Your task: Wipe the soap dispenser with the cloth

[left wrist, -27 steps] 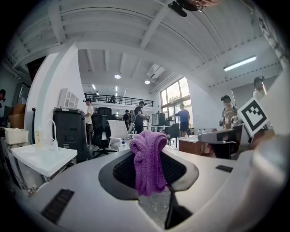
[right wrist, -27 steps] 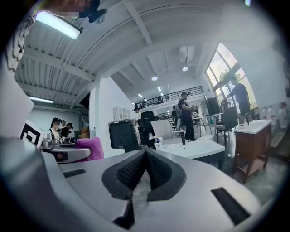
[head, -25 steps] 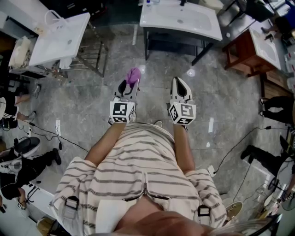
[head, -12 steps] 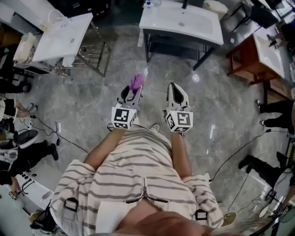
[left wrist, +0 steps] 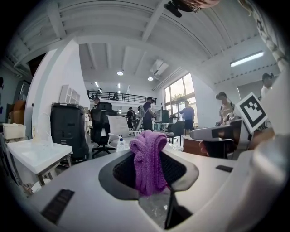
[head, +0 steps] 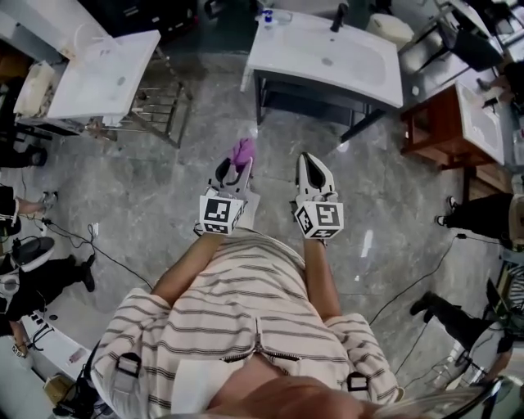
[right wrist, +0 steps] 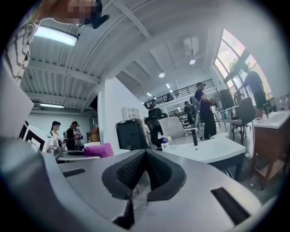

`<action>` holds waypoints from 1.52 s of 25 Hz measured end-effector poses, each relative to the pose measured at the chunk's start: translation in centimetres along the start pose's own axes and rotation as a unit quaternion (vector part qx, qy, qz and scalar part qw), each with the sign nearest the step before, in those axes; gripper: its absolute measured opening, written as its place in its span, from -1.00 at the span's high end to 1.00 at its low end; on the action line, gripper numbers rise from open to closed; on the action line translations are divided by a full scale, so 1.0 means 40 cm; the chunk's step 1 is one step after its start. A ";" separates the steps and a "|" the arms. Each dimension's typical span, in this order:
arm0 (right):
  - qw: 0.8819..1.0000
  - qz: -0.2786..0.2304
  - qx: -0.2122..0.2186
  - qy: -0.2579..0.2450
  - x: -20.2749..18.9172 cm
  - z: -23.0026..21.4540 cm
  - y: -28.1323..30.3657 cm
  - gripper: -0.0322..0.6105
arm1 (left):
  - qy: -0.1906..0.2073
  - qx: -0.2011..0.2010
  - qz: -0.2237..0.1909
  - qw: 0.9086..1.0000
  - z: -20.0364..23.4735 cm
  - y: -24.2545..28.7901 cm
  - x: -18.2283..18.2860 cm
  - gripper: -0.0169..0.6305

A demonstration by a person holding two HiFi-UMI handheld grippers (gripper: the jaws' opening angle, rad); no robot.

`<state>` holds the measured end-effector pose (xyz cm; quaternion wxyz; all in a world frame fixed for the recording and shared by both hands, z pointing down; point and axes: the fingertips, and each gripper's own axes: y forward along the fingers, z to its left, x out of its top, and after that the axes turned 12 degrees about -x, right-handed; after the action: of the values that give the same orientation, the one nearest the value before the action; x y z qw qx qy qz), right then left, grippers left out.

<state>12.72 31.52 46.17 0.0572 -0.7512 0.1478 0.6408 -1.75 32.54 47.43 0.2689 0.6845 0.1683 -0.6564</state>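
In the head view a purple cloth sticks out of my left gripper, which is shut on it. The left gripper view shows the cloth bunched between that gripper's pads. Beside it my right gripper is shut and holds nothing; its pads meet in the right gripper view. Both are held over the floor, short of a white sink. A small soap dispenser stands on the sink's far left corner and appears as a small bottle ahead, also as the bottle by the faucet.
A second white sink with a metal rack stands at the left. A wooden-framed sink is at the right. Cables run over the grey floor, and people stand at both edges. A black office chair is beyond.
The white sink has come nearer and sits lower in the head view. Both grippers moved forward toward it, the cloth still in the left one.
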 end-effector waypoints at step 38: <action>0.999 0.043 0.000 -0.010 0.147 -0.066 1.166 0.87 | -0.022 -0.019 0.046 0.999 0.774 0.794 0.081 0.54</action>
<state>2.23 -14.37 45.68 0.0307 -0.7379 0.1795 0.6499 -7.98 -11.48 49.11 0.3151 0.6718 0.1430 -0.6550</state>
